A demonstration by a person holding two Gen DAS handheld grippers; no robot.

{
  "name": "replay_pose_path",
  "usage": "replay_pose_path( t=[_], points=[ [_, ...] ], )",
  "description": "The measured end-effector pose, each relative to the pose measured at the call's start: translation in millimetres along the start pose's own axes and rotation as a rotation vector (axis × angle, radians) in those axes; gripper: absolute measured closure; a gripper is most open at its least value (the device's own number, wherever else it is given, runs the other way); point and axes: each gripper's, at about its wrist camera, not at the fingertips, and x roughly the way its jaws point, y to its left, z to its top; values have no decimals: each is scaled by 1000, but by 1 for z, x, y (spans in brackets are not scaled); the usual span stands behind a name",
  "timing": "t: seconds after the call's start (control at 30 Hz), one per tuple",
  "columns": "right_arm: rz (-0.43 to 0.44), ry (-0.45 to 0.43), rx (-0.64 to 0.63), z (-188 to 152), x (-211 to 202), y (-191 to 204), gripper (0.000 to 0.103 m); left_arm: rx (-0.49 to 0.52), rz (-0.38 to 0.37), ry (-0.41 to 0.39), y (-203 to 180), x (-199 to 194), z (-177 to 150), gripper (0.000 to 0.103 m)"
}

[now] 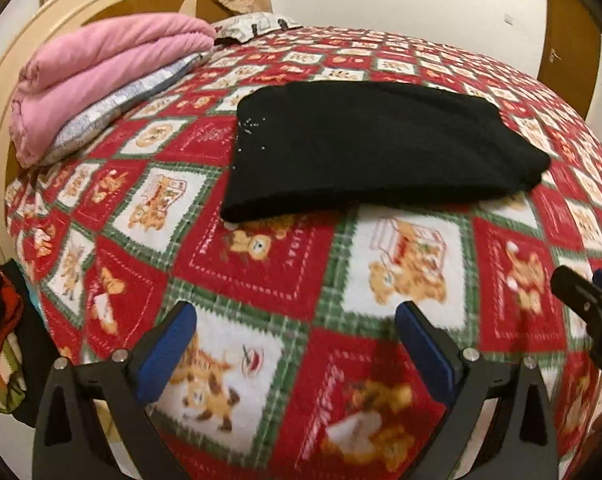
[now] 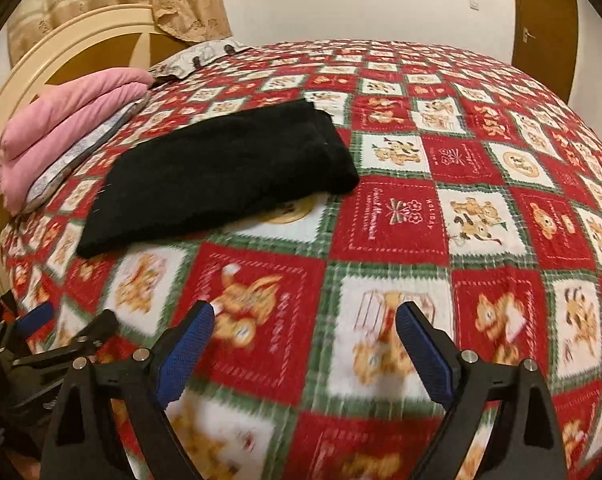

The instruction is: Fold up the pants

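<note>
Left gripper (image 1: 295, 320) and right gripper (image 2: 305, 320) hover spread wide, empty, over the patterned bedspread (image 2: 421, 216). Pink blanket (image 1: 101, 68) lies far left. Folded black pants (image 1: 365, 144) rest farther ahead, apart.

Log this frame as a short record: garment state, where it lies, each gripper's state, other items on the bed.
garment: black pants, folded into a compact flat bundle
surface: bed with red, white and green teddy-bear quilt
left gripper: open, empty, above the quilt, short of the pants
right gripper: open, empty, above the quilt, short of the pants
contact with pants: none
other items: folded pink blanket on a grey-patterned pillow by the headboard
</note>
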Motion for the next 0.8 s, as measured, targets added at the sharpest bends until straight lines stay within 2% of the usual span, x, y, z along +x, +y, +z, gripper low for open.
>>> replay_pose_path(
  t=[0.13,0.3,0.47,0.67,0.8],
  points=[
    [11,-45,-2,-7,-29,9,10,-2,13,-43,4,-24,-5,1],
    [16,-195,-23,-14,-71,18,10,-28,29,-206,17,-76,-8,1],
    [34,-322,-26,-23,-111,26,10,-33,40,-327,29,-117,-14,0],
    [50,-436,-23,-37,-151,33,10,-62,3,-408,42,-150,-28,0],
    [59,-465,-18,-48,-164,37,10,-77,6,-444,45,-162,-35,0]
  ],
)
